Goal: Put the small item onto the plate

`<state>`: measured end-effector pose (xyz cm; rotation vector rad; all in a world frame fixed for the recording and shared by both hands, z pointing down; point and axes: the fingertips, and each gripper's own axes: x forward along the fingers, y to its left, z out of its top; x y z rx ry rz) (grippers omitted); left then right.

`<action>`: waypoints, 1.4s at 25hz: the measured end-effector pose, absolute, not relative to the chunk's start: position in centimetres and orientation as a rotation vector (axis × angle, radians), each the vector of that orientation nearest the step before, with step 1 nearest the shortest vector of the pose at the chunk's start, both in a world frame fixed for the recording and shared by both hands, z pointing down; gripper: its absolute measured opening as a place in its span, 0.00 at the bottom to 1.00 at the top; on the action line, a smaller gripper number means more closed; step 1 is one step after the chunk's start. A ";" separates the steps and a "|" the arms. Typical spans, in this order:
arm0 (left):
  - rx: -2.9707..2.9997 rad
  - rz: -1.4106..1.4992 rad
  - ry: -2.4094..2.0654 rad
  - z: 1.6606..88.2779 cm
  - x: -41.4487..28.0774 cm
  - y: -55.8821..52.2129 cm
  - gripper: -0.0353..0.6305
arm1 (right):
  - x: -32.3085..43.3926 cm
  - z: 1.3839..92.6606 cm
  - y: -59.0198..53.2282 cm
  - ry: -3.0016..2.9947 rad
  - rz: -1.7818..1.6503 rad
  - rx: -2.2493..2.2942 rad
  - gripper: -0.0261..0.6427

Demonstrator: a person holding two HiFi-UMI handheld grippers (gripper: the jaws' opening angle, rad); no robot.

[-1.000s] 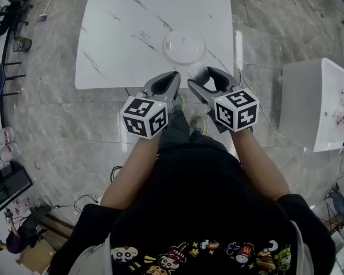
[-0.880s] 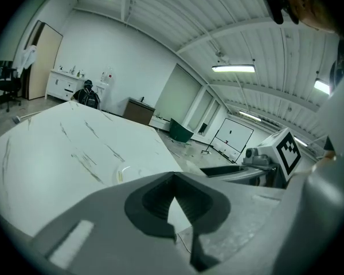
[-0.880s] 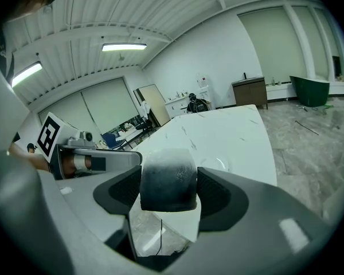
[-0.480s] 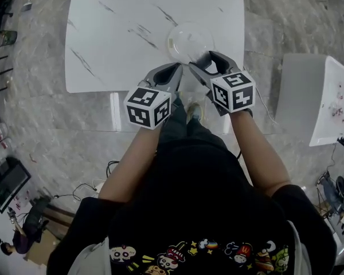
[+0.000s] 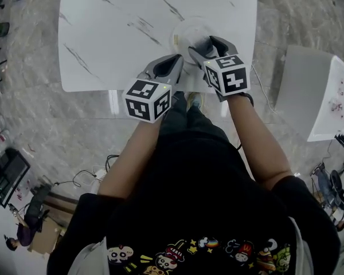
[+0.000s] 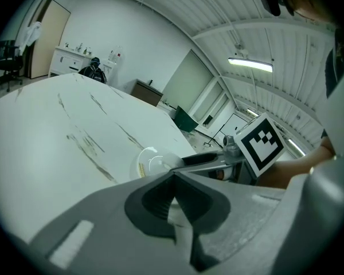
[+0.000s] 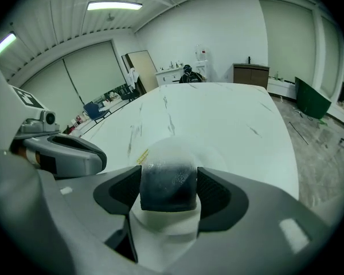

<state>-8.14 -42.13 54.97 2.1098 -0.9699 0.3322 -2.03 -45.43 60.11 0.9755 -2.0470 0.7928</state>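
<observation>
Right gripper view: the right hand-held gripper is clenched on the small item, a frosted, dome-topped piece that is darker lower down, pinned between the ribbed pads at the frame's centre.

Head view: this hand-held gripper reaches forward over the near part of the clear plate in the upper centre of the frame, its marker cube facing up toward the camera. Whether the item touches the plate cannot be told. The left hand-held gripper sits just beside it, lower and to the left. Its jaws are closed together with nothing between them, and its tips point toward the plate's near rim. Both forearms extend ahead from the black shirt, elbows bent. The plate rests near the front edge of the white marbled table, above a grey stone floor.
</observation>
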 end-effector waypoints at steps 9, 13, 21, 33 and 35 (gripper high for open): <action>2.076 0.330 -0.968 55.9 -9.0 -43.3 0.05 | -3.2 61.3 -46.2 -1.988 0.732 0.917 0.53; 2.071 0.326 -0.975 56.1 -9.5 -43.6 0.05 | -3.5 61.7 -46.5 -1.982 0.689 0.908 0.53; 2.069 0.330 -0.978 56.2 -9.6 -43.3 0.05 | -3.5 61.9 -46.2 -1.972 0.636 0.885 0.54; 2.083 0.344 -0.976 55.9 -9.7 -42.7 0.05 | -3.5 61.1 -46.1 -2.013 0.622 0.925 0.58; 2.091 0.347 -0.980 55.6 -9.9 -42.8 0.05 | -3.3 59.7 -46.3 -2.053 0.617 0.962 0.58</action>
